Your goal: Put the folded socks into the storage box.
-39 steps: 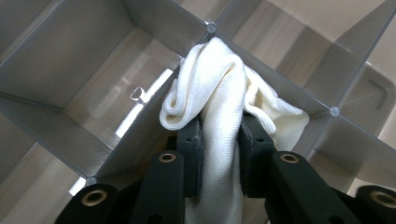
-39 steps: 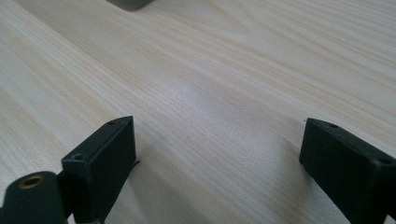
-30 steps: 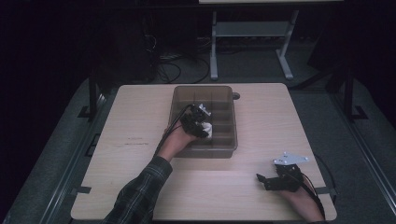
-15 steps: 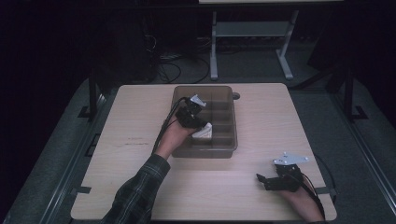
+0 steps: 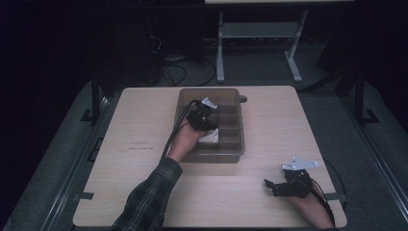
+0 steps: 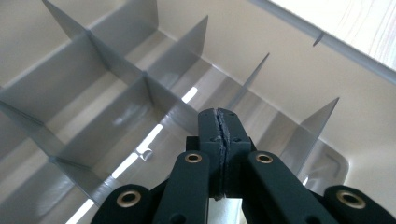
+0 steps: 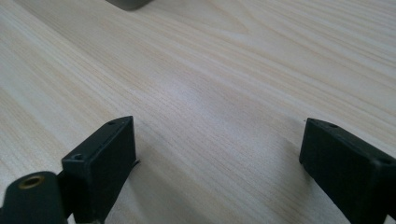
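Your left gripper (image 6: 223, 122), jaws pressed together on nothing, sits inside the divided organizer box (image 5: 234, 147) at mid-table, while your right gripper (image 7: 217, 158) rests wide apart on the table (image 5: 269, 115) near its right corner.

The pale, light-wood-grain tabletop (image 5: 269, 120) carries a translucent grey plastic divided organiser box (image 5: 231, 144) toward 12 o'clock, its partitions grey. Both grippers are black: the left gripper (image 6: 219, 122) has brass-coloured rivets, and the right gripper (image 5: 271, 184) at 4 o'clock carries a grey plate. The sleeve (image 5: 144, 202) is dark plaid.
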`<move>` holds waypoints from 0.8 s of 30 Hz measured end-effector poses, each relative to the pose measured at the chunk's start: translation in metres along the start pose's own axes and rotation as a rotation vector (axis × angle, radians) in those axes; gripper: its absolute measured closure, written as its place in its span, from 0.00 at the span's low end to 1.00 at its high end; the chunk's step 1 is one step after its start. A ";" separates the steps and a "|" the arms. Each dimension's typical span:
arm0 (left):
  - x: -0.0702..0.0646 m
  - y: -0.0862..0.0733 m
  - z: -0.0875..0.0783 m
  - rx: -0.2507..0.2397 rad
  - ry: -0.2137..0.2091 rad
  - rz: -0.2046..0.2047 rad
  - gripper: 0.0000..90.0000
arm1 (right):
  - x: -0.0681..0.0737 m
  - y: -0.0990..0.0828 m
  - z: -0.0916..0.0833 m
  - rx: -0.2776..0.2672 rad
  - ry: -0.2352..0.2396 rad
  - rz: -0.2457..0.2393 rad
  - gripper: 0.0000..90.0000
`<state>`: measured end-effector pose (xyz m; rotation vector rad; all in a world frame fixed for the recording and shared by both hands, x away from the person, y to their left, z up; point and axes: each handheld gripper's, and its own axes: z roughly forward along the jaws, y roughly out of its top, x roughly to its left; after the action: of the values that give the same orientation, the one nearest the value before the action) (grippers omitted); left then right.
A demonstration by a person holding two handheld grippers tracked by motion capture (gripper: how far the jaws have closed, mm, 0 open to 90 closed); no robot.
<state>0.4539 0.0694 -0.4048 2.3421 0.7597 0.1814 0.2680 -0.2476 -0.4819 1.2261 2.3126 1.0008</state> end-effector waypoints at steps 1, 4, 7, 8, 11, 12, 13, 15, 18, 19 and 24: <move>-0.001 -0.001 0.001 0.002 -0.003 -0.003 1.00 | 0.000 0.000 0.000 0.000 0.000 0.000 0.11; -0.004 -0.003 0.005 0.030 0.002 0.009 1.00 | 0.000 0.000 0.000 0.000 -0.002 -0.001 0.11; -0.004 -0.006 0.010 0.063 0.011 0.016 1.00 | 0.000 0.000 0.000 0.001 -0.001 -0.001 0.12; -0.003 -0.007 0.012 0.065 0.010 0.015 1.00 | 0.000 0.000 0.000 0.001 -0.002 -0.002 0.11; -0.003 -0.009 0.016 0.081 0.012 0.015 1.00 | 0.000 0.000 0.000 0.000 0.000 0.000 0.11; -0.003 -0.010 0.017 0.086 0.011 0.015 1.00 | 0.000 0.000 0.000 0.000 0.000 0.000 0.11; -0.002 -0.010 0.018 0.088 0.011 0.013 1.00 | 0.000 0.000 0.000 0.000 0.000 0.000 0.11; -0.001 -0.010 0.018 0.085 0.007 0.009 1.00 | 0.000 0.000 0.000 0.000 0.000 0.000 0.11; 0.001 -0.010 0.013 0.061 -0.008 0.000 1.00 | 0.000 0.000 0.000 0.000 0.001 0.000 0.11; 0.001 -0.010 0.011 0.048 -0.012 -0.007 1.00 | 0.000 0.000 0.000 0.000 0.001 0.000 0.11; 0.002 -0.012 -0.003 0.003 -0.024 -0.010 0.94 | 0.000 0.000 0.000 0.001 0.000 -0.002 0.11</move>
<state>0.4491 0.0790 -0.4100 2.3392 0.7604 0.1472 0.2682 -0.2476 -0.4820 1.2235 2.3138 0.9988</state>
